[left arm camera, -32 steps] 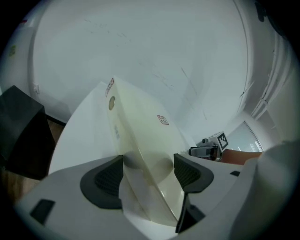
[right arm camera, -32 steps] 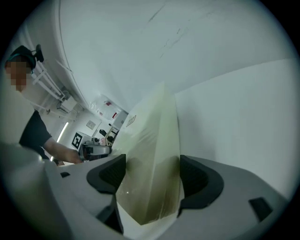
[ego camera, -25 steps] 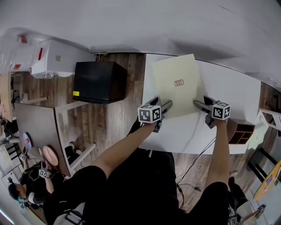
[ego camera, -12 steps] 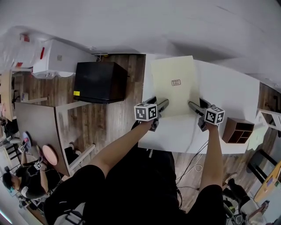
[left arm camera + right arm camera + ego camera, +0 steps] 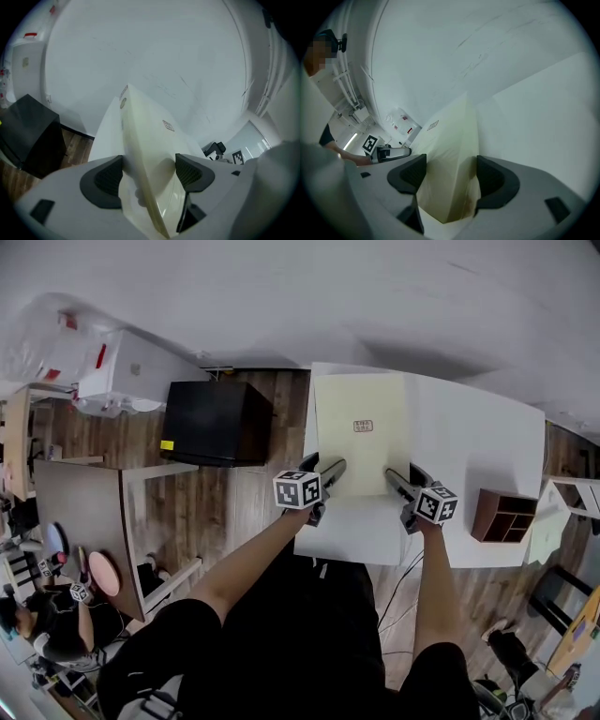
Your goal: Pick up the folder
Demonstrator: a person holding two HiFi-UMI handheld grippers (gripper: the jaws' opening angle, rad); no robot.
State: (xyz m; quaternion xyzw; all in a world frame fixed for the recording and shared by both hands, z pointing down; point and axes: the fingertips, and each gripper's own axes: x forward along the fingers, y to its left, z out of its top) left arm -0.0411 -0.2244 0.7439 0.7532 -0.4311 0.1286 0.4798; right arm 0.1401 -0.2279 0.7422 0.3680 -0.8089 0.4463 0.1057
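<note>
A pale yellow folder [image 5: 361,427] with a small red-printed label lies lengthwise on the white table [image 5: 469,446]. My left gripper [image 5: 323,467] holds its near left corner and my right gripper [image 5: 403,474] its near right corner. In the left gripper view the folder [image 5: 145,140] stands edge-on between the pads of the left gripper [image 5: 149,171], bowed against both of them. The right gripper view shows the folder's corner [image 5: 450,136] filling the gap of the right gripper [image 5: 451,171]. Both are shut on it, and the near end is raised off the table.
A black box [image 5: 216,423] stands on the wood floor left of the table, with a white appliance [image 5: 127,381] beyond it. A brown wooden organiser [image 5: 504,515] sits at the table's right end. A grey desk [image 5: 84,502] and a person [image 5: 47,624] are at the far left.
Both hands have drawn back toward me and to the left in the head view. The folder has come along between the jaws, away from the table's far edge.
</note>
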